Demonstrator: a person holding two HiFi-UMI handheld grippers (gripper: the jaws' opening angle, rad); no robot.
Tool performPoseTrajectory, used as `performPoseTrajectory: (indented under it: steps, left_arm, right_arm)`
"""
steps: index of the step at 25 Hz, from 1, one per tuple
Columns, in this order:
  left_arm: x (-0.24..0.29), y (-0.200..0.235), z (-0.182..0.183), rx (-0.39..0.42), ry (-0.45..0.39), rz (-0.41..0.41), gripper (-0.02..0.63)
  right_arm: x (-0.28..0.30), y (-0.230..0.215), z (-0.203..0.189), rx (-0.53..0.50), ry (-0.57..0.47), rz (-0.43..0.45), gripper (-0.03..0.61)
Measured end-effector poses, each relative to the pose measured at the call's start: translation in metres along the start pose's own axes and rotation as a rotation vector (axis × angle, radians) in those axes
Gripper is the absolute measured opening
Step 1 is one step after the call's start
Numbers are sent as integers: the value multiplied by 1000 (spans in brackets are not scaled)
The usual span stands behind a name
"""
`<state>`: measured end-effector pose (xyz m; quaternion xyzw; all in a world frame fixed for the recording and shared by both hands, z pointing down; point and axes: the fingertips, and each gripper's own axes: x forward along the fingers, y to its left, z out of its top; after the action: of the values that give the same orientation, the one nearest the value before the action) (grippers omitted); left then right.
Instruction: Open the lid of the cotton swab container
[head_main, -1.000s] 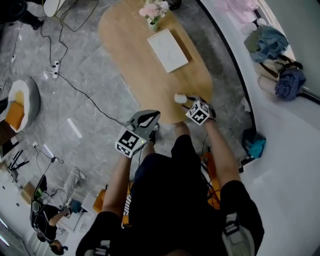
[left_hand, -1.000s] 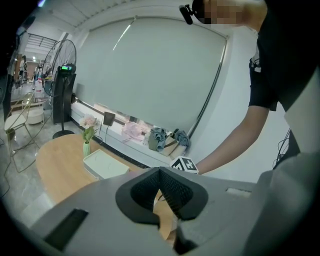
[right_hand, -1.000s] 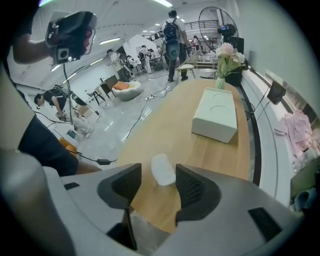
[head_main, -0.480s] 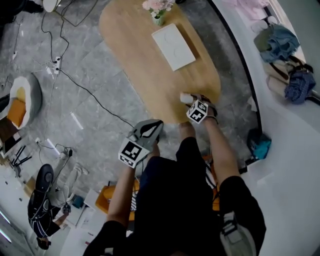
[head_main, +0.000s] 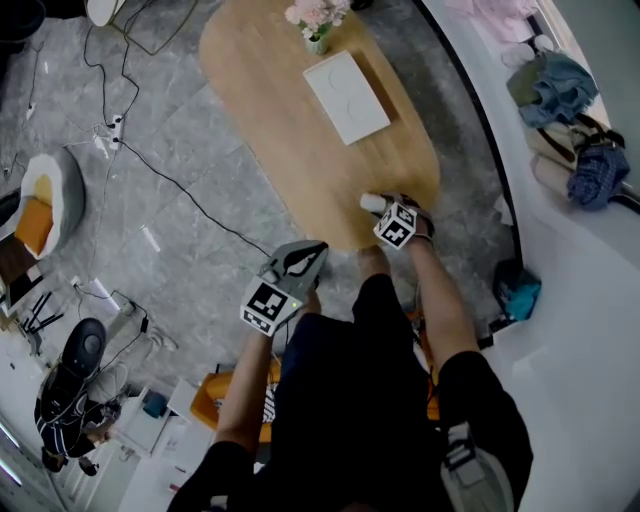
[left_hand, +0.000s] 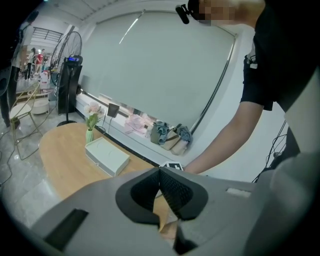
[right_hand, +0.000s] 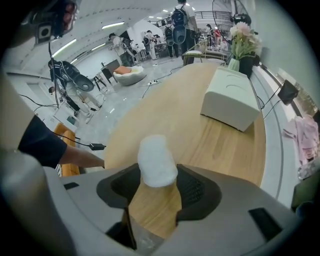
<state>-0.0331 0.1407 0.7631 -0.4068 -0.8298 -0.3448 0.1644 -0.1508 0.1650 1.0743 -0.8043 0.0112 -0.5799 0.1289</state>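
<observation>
The cotton swab container has a white lid (right_hand: 156, 161) and a clear body (right_hand: 145, 242). It stands near the front end of the wooden table (head_main: 290, 130) and shows as a small white cap (head_main: 372, 202) in the head view. My right gripper (right_hand: 159, 187) reaches around it. The jaws are closing with the container between them, the lid poking past the fingertips, and I see no firm press. My left gripper (head_main: 300, 262) hangs off the table's near edge over the floor. It is shut (left_hand: 160, 172) and holds nothing.
A white rectangular box (head_main: 346, 96) lies mid-table, and a vase of pink flowers (head_main: 317, 22) stands at the far end. Cables (head_main: 180, 190) cross the grey floor on the left. Clothes and bags (head_main: 560, 90) lie along the right ledge.
Both grippers stay about where they were, the right one at the container. The head view has shifted a little.
</observation>
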Motion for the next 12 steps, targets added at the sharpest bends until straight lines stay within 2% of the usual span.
performPoseTrajectory:
  steps: [9, 12]
  left_arm:
    - [-7, -10, 47, 40, -34, 16, 0]
    - [-13, -17, 61, 97, -57, 25, 0]
  right_arm:
    - [-49, 5, 13, 24, -52, 4, 216]
    - [-72, 8, 26, 15, -82, -2, 216]
